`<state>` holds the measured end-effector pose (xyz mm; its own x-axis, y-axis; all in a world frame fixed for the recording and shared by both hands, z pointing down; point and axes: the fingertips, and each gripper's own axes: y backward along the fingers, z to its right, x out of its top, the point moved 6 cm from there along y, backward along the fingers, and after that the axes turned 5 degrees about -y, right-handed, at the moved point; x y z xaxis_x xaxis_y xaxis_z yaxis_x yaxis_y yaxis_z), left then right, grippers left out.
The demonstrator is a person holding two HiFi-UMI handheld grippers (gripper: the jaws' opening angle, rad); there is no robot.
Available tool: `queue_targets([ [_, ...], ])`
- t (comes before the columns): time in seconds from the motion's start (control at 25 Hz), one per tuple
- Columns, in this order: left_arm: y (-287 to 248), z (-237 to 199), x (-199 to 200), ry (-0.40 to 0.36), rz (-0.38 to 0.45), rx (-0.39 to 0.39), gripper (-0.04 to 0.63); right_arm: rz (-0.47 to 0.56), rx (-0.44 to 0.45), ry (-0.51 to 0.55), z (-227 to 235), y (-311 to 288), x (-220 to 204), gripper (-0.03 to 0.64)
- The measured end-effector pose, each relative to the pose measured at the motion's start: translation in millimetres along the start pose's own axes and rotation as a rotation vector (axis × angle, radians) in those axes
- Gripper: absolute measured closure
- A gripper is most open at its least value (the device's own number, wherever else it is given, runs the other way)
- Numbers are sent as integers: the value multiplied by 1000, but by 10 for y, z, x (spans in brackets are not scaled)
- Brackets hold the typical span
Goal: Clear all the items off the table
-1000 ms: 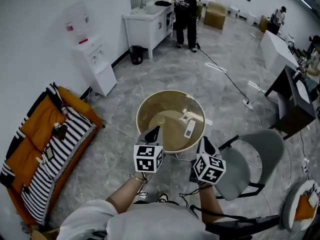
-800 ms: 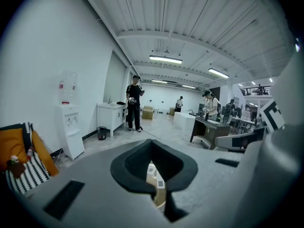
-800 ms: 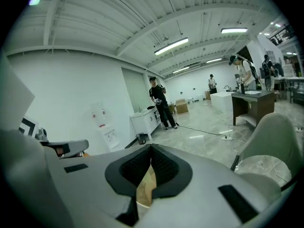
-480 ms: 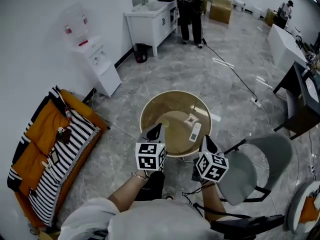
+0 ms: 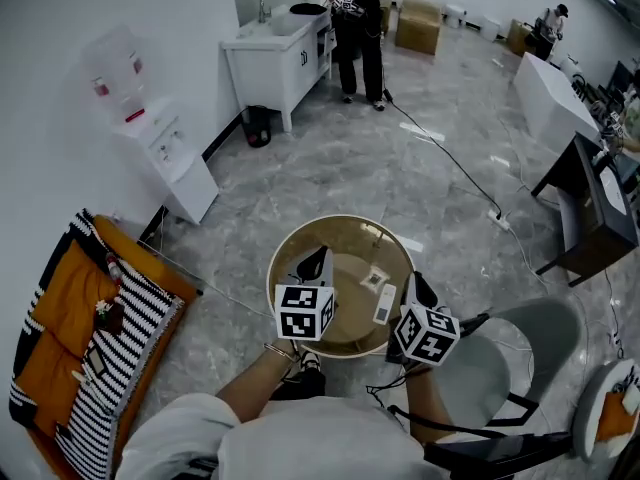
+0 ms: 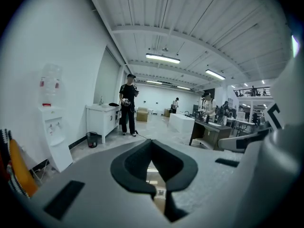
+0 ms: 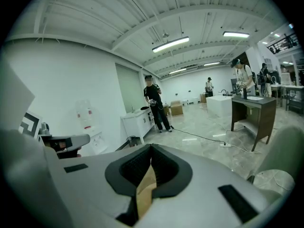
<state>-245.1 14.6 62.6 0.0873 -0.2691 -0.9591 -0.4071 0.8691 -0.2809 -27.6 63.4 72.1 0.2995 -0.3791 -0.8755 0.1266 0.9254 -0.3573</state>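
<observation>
A round table with a glass top stands just ahead of me. On it lie a white remote and a small square card with a printed code. My left gripper hangs over the table's near left part, jaws shut and empty. My right gripper is at the near right rim beside the remote, shut and empty too. In the left gripper view the closed tips meet, and the code card shows in the gap below them. In the right gripper view the tips are also together, over the brown table top.
A grey chair stands close on the right. A couch with orange and striped cushions is on the left by the wall, a water dispenser behind it. Farther off stand a white sink cabinet, a person and a dark desk. A cable runs over the floor.
I have stepped forward: the table has come nearer, and both grippers, which hung short of its near edge, now reach over its rim. Both jaws stay shut.
</observation>
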Motion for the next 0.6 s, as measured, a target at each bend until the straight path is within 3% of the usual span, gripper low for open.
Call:
queue_targets([
  [0.32,-719,-719,-95,45,-77,6,594,-26,-50,-35,-145,-820,89,594],
  [0.6,-892,-833,-413,82,-165,62,594,-120,-58,-41,91,-1221,-93,594],
])
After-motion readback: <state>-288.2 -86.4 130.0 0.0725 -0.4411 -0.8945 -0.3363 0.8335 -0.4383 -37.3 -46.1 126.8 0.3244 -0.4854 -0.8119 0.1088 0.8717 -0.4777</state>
